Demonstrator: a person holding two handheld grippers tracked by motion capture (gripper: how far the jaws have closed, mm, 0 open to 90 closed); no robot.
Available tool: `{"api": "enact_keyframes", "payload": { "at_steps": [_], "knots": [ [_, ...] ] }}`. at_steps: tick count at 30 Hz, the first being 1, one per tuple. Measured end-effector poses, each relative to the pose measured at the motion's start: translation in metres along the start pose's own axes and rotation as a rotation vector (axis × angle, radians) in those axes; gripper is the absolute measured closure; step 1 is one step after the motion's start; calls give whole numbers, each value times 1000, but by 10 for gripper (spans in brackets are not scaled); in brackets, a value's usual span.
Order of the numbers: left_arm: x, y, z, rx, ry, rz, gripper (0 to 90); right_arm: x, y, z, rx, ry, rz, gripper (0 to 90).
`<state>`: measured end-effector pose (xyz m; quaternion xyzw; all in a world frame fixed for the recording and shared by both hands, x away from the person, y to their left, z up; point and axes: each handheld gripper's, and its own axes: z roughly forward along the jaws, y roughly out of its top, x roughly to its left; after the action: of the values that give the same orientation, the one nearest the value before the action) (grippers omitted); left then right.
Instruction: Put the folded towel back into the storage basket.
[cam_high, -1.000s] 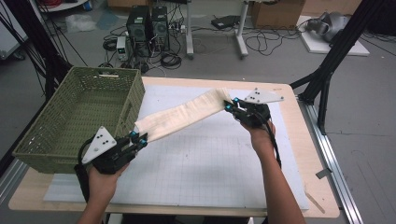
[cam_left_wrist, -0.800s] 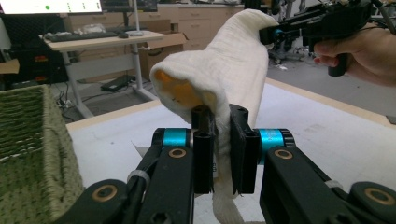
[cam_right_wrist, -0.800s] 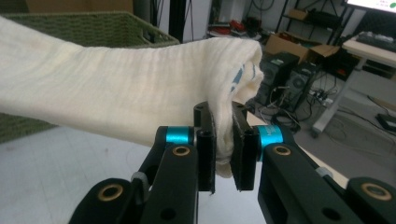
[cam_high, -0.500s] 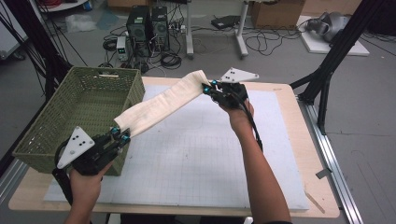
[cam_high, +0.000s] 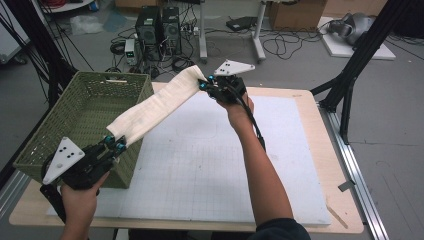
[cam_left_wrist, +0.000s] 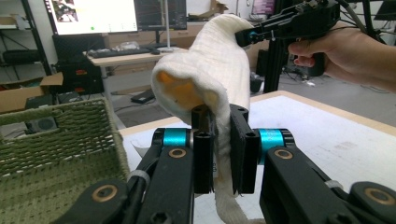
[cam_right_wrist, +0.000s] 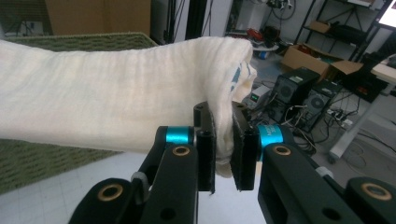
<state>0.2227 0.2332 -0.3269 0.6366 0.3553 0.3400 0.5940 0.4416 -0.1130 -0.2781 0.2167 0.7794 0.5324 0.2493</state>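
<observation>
A folded cream cloth (cam_high: 155, 105) hangs stretched in the air between my two grippers, slanting over the near right corner of a green woven basket (cam_high: 65, 120). My left gripper (cam_high: 114, 144) is shut on its lower end, just above the basket's front right rim. My right gripper (cam_high: 204, 83) is shut on its upper end, at the table's far edge. In the left gripper view the cloth (cam_left_wrist: 210, 70) rises from the jaws toward the other gripper (cam_left_wrist: 247, 36). In the right gripper view the cloth (cam_right_wrist: 116, 107) runs off to the left over the basket (cam_right_wrist: 84, 42).
A white grid mat (cam_high: 210, 160) covers the wooden table (cam_high: 340, 165). The basket stands on the table's left side. Computer towers (cam_high: 157, 27), cables and boxes lie on the floor beyond the far edge. A black frame post (cam_high: 350, 75) stands at the right.
Both grippers carried the cloth leftward and up. The right one went from mid-table to the far edge; the left one shifted along the basket's front corner. The cloth now slants over the basket.
</observation>
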Motion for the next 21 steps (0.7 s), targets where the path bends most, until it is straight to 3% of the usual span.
{"api": "enact_keyframes", "payload": {
  "at_steps": [8, 11, 21],
  "knots": [
    [13, -2, -13, 0, 49, 9, 811, 7, 14, 31, 0, 40, -2, 823],
    [18, -3, -17, -1, 68, 2, 811, 10, 18, 46, 22, 58, -10, 823],
    [32, -6, -28, 1, 117, -9, 810, 21, 39, 88, 21, 87, -27, 823]
  ]
}}
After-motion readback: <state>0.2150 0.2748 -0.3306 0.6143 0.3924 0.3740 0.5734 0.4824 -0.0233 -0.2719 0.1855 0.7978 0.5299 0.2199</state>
